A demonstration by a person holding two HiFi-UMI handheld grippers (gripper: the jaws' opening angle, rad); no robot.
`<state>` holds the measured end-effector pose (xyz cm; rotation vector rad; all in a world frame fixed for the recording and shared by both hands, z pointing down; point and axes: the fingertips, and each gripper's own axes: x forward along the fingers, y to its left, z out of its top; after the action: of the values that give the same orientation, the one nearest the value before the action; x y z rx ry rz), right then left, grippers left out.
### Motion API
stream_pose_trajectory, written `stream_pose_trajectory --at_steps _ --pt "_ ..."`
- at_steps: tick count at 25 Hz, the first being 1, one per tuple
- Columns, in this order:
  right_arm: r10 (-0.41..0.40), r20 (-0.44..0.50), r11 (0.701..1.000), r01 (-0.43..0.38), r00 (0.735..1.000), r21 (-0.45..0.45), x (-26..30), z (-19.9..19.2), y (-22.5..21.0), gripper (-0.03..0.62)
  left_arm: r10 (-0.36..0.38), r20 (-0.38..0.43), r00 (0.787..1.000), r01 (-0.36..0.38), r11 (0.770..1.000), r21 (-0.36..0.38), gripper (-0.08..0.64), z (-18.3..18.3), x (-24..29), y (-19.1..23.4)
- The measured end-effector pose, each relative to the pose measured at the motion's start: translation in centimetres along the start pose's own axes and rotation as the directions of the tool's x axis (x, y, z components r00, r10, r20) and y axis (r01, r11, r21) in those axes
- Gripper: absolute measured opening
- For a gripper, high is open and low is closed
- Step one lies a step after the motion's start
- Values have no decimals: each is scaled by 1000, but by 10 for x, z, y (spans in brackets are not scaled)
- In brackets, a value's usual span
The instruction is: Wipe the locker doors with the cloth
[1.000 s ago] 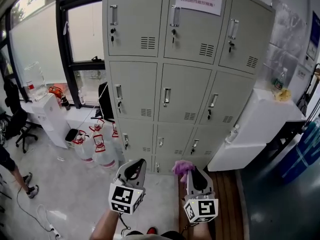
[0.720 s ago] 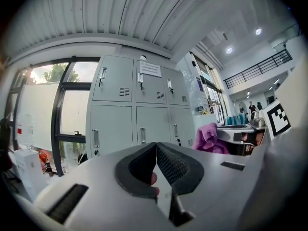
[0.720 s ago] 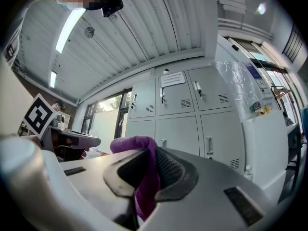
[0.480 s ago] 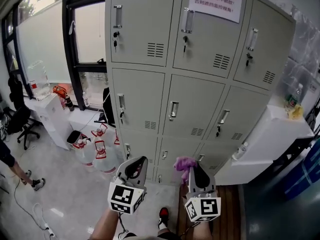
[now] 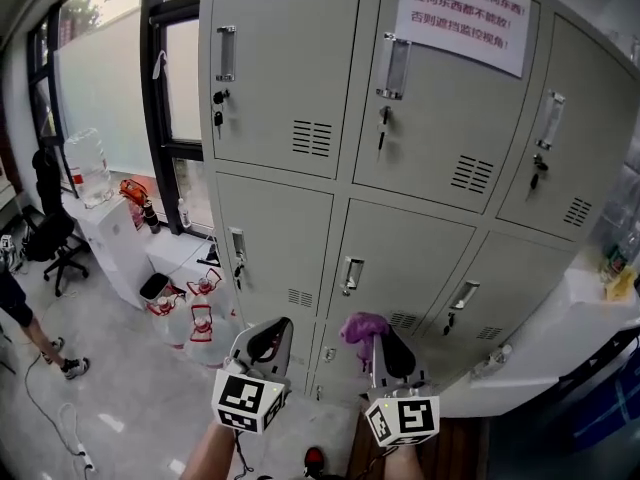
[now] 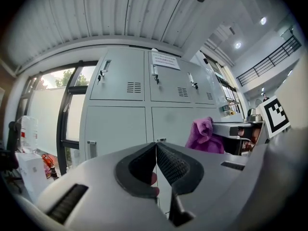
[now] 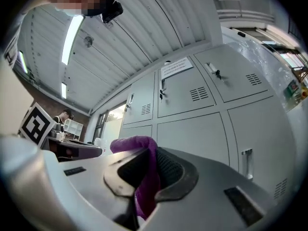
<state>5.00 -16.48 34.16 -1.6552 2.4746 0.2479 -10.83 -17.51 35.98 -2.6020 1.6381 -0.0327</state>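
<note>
As lockers (image 5: 300, 78) stand ahead, right hand-held gripper (image 5: 377, 345) clamps cloth (image 5: 362, 326)

**A:** Room ahead?
**B:** Open air between my right gripper (image 5: 384, 344) and the locker doors (image 5: 278, 238), no contact. The doors are flat. Only the handles (image 5: 350, 274) and the paper notice (image 5: 462, 6) stick out.
**A:** Sides?
**B:** Water jugs (image 5: 200, 322) on the floor by the lockers' lower left corner. White cabinet (image 5: 545, 363) against their lower right edge. My left gripper (image 5: 270, 336) is just beside the right.

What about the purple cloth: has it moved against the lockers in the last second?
Yes, the purple cloth has risen and now overlaps the second-row middle door near its lower edge.
</note>
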Motion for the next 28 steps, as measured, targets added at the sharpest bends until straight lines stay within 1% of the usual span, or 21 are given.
stream_pose_trajectory --at_steps 5,8,13,18,22,28 --pt "76 21 997 -77 997 26 45 10 -8 51 54 -9 999 -54 999 -6 25 -3 30 16" --pt "95 38 994 -97 995 52 71 20 -14 50 83 -9 997 -83 997 -4 23 -3 42 26" --pt "126 89 991 -130 988 41 112 40 -20 50 130 -21 991 -130 991 -12 25 -12 55 37" --pt "136 125 989 -143 983 45 141 55 -25 50 153 -35 988 -154 988 -9 24 -19 63 43" --pt "123 129 989 -133 984 71 158 57 -31 50 172 -35 984 -173 985 -9 25 -18 66 50" --pt "102 114 992 -110 988 65 178 52 -39 50 185 -34 982 -185 983 -15 23 -20 70 53"
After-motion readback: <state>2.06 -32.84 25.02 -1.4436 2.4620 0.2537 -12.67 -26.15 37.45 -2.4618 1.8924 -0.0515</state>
